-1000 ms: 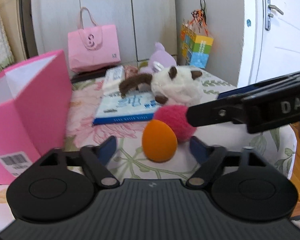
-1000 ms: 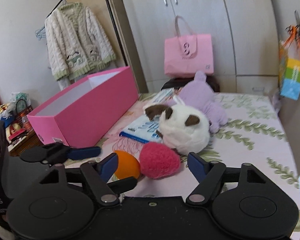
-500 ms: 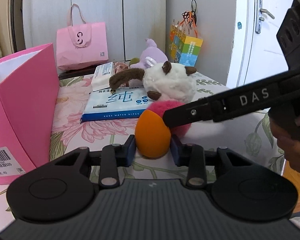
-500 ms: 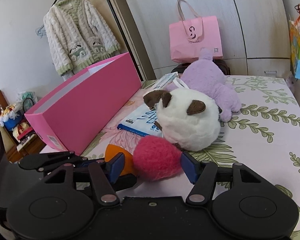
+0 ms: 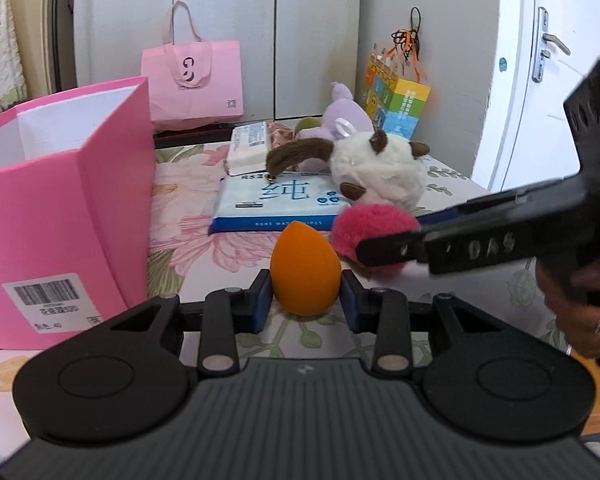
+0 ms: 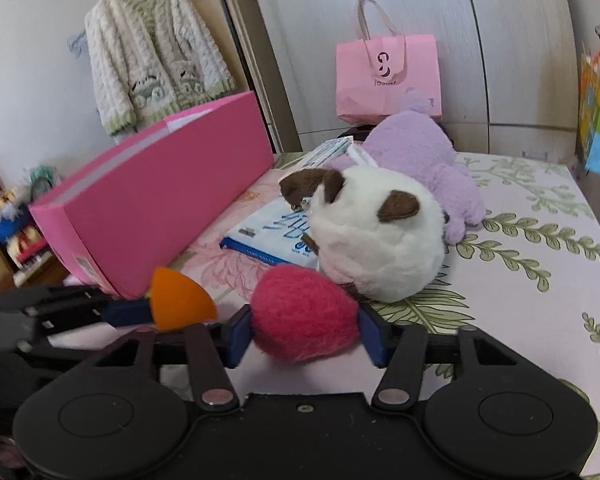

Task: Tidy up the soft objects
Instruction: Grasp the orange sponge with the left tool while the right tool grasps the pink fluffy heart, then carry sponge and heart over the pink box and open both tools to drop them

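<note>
An orange egg-shaped sponge, smooth and matte, is being pinched between the pads of the left gripper above the floral bed sheet. Beside it, a fuzzy pink pom-pom is being squeezed by the right gripper, whose jaws have just been closing. Its underside is being hidden by the gripper body.

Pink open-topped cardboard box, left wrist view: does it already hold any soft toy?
No, what shows of the inside of the pink open-topped cardboard box is bare white wall, while the orange egg-shaped sponge sits outside it.
</note>
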A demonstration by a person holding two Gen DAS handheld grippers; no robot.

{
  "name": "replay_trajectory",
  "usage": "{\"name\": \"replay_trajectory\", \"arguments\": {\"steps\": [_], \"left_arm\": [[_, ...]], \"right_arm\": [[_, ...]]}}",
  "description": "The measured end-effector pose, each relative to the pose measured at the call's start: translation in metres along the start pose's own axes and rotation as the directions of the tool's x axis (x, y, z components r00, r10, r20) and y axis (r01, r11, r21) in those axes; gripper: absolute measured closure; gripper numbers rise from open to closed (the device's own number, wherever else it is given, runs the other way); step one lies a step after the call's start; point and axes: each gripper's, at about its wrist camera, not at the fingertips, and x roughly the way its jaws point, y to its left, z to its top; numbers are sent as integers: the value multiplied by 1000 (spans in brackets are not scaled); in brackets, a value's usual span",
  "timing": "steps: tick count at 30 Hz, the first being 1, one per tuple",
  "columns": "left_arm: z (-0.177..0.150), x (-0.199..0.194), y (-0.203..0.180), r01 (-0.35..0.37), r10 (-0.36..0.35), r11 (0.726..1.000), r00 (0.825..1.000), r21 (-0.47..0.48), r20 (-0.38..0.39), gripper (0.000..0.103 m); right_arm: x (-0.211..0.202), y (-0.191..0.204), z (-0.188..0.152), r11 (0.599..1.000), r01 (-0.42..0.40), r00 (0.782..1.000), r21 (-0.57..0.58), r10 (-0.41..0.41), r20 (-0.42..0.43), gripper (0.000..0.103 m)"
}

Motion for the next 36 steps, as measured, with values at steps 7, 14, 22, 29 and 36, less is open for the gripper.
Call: {"name": "replay_trajectory", "arguments": {"steps": [7, 14, 22, 29, 36], "left_arm": [[1, -12, 12, -1, 0, 998, 1000, -62, -16, 68], [2, -35, 24, -7, 1, 997, 997, -81, -74, 68], [-2, -72, 46, 25, -41, 995, 987, -101, -157, 68], [-4, -106, 63, 54, -79, 993, 968, -108, -240, 68], [17, -142, 86, 24, -52, 994, 963, -107, -265, 68]], "right_arm": [[-11, 19, -10, 998, 37, 999, -59, -35, 33, 50], [-24, 42, -16, 995, 38, 999, -89, -35, 39, 50], [-42, 82, -9, 983, -12, 1000, -181, 14, 12, 50], [-59, 130, 2, 953, -83, 996, -290, 73, -45, 50], [-65, 162, 21, 936, -195, 978, -295, 163, -130, 50]]}}
